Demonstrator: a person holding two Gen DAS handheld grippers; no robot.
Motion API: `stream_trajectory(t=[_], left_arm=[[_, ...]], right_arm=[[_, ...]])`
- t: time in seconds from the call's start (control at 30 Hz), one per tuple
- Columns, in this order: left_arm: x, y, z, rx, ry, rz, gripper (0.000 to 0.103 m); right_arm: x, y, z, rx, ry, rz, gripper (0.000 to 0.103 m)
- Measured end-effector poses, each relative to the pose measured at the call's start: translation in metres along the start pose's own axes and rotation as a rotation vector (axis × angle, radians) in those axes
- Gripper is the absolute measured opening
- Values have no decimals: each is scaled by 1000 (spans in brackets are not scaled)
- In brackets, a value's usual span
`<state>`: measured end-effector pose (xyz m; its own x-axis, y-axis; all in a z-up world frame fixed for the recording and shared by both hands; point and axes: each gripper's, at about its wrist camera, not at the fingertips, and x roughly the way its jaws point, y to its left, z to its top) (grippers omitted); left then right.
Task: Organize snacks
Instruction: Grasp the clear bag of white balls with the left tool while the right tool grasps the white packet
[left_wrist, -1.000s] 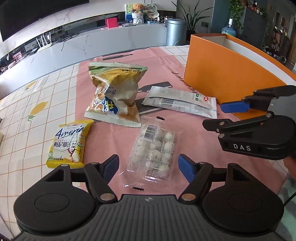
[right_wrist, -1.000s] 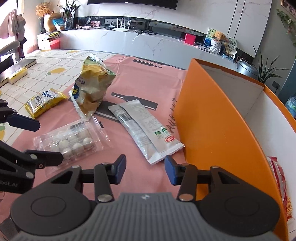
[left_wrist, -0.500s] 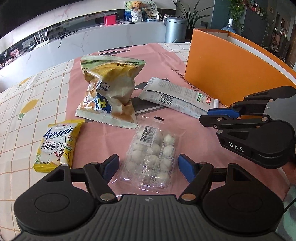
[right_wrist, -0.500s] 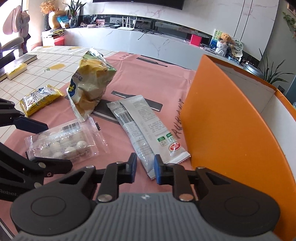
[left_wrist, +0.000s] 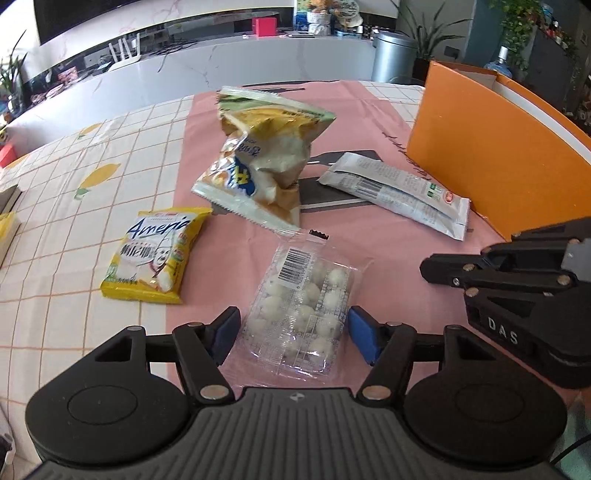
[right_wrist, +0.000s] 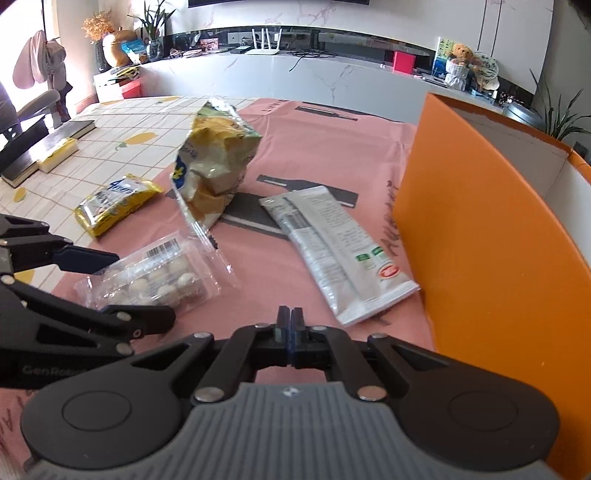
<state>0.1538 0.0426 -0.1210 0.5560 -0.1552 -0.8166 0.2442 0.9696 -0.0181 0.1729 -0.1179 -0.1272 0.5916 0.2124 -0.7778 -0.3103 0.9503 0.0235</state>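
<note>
A clear pack of white balls (left_wrist: 303, 306) lies on the pink cloth between the open fingers of my left gripper (left_wrist: 293, 332); it also shows in the right wrist view (right_wrist: 155, 277). A chip bag (left_wrist: 262, 158), a yellow snack packet (left_wrist: 155, 254) and a long white packet (left_wrist: 399, 192) lie beyond. The orange box (left_wrist: 491, 151) stands at the right. My right gripper (right_wrist: 290, 321) is shut and empty, low over the cloth beside the box (right_wrist: 480, 236) and just short of the white packet (right_wrist: 332, 243).
The table carries a pink cloth (left_wrist: 369, 110) over a checked cloth (left_wrist: 92, 177). A book and a yellow item (right_wrist: 55, 155) lie at the far left. A white counter (right_wrist: 295, 81) runs behind the table.
My right gripper has closed from open to fully shut, empty. My left gripper has moved forward, so the clear pack now sits between its open fingers.
</note>
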Motion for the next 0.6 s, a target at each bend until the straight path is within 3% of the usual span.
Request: stream_trajectory(t=[0.1,0.17,0.2,0.23,0.27,0.37,0.43,0.6], left_arm=[[-3,14,-3,-87,8,47,74],[-4,20,-3,-132,11,74,73],[-3,24,-1,-153,11,82,73],[-3,25,0,-169,11,84,73],[-3,26,1,-180,11,86,73],[-1,26,3,-193,8,89,73],[0,26,4,-190,4,88,73],[0,27,5,-196,0,80,73]], right_arm=[[-5,7,0,-26,-18,22,0],[-6,7,3,-62,-36,-35,3],[-6,6,6,-78,-45,-62,16],[-5,4,9,-90,-50,-80,36],[-4,0,12,-92,-62,-97,43],[5,-11,21,-88,-59,-129,49],[12,-17,25,-82,-56,-140,63],[29,-11,37,-125,-81,-140,73]])
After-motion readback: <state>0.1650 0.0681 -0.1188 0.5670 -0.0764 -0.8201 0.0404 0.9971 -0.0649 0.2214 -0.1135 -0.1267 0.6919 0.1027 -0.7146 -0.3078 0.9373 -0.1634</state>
